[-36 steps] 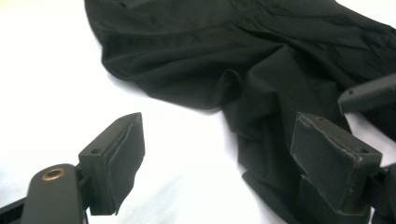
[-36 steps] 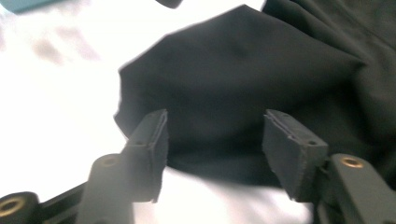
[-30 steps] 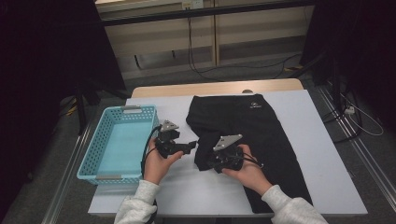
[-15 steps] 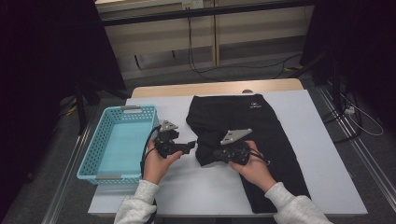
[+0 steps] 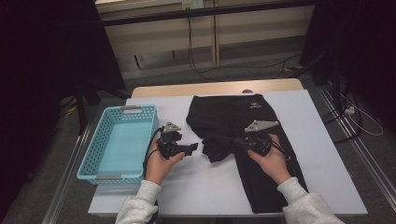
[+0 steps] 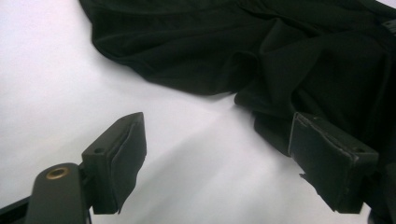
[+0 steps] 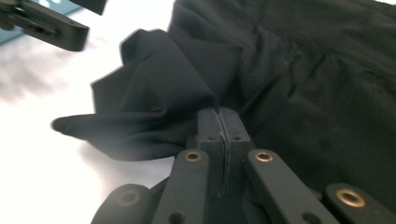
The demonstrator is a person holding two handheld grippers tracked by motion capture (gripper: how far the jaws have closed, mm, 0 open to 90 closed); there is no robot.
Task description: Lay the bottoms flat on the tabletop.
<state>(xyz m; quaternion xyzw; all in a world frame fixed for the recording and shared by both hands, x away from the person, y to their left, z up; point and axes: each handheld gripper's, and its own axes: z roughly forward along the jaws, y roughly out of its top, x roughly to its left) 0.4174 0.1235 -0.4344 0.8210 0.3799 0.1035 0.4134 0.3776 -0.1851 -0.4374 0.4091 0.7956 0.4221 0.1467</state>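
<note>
A black fabric garment (image 5: pixel 252 140), pants by the look of it, lies spread on the white table (image 5: pixel 322 154), its waistband toward the far edge and one leg running down toward the person's right side. The right gripper (image 5: pixel 239 141) rests over the middle of the garment, and in the right gripper view (image 7: pixel 222 122) its jaws are pressed flat together on a bunched fold of the cloth (image 7: pixel 154 107), which stands up in a crumpled peak above the tabletop. The left gripper (image 5: pixel 192 148) hovers just beside that fold, over bare table; in the left gripper view (image 6: pixel 224 154) its jaws stand wide apart with nothing between them, the dark cloth (image 6: pixel 261 51) just ahead. A light blue plastic mesh basket (image 5: pixel 102 144) sits at the table's left edge.
</note>
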